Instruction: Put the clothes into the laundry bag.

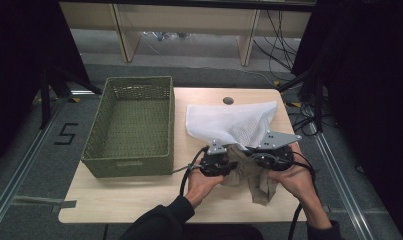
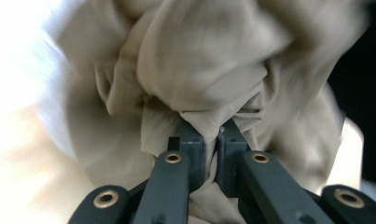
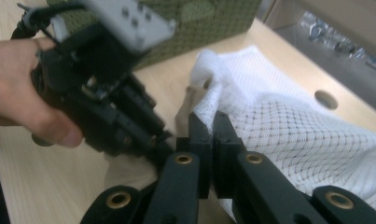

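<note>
Both grippers hold fabric: left gripper (image 2: 209,140) clamps the beige cloth (image 2: 199,65) between its jaws; right gripper (image 3: 208,135) pinches the mesh bag (image 3: 288,135) rim. We judge bagging underway; next, we widen the opening.

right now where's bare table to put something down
Free: the near-left tabletop in front of the green basket, and the basket's bare floor. Crowded: the right half, where the white mesh bag, beige cloth, left gripper and right gripper bunch together.

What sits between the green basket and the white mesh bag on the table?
Nothing: in the high view a bare strip of tabletop separates the green basket from the white mesh bag.
</note>
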Action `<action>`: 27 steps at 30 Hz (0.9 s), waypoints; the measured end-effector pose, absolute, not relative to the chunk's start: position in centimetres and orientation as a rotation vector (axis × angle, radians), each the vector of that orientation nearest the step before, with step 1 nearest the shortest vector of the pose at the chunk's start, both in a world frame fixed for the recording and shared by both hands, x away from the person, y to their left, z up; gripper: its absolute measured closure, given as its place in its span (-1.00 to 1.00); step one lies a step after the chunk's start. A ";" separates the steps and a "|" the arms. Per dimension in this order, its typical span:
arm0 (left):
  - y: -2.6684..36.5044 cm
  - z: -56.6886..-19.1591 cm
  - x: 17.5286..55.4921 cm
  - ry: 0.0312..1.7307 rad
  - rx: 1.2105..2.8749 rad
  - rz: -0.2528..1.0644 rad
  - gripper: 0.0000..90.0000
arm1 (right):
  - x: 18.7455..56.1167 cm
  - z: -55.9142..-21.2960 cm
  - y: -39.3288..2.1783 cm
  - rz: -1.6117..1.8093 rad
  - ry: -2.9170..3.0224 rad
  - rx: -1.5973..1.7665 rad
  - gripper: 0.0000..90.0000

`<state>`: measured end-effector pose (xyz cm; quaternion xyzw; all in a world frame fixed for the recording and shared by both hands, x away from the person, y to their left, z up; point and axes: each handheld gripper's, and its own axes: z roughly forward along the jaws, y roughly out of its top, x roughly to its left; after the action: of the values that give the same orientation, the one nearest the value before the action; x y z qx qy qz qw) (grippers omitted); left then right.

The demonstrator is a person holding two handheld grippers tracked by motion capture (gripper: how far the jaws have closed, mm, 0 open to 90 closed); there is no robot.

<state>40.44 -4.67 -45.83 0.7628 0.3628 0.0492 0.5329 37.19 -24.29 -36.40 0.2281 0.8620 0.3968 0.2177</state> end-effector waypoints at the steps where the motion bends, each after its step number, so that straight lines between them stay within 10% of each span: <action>1: -4.7 -45.0 40.5 0.867 1.789 0.132 0.87 | 37.1 -35.9 -24.2 1.108 2.376 0.620 1.00; 16: -6.2 -48.5 40.4 0.920 1.776 0.155 0.66 | 36.2 -37.1 -25.0 1.132 2.409 0.662 0.99; 27: -4.4 -45.6 40.5 0.769 1.895 0.400 -0.19 | 36.5 -37.1 -25.2 1.099 2.405 0.657 0.99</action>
<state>40.47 -4.43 -45.60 0.7853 0.3186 0.1655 0.5044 36.51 -25.18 -37.07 0.2360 0.8636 0.3945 0.2070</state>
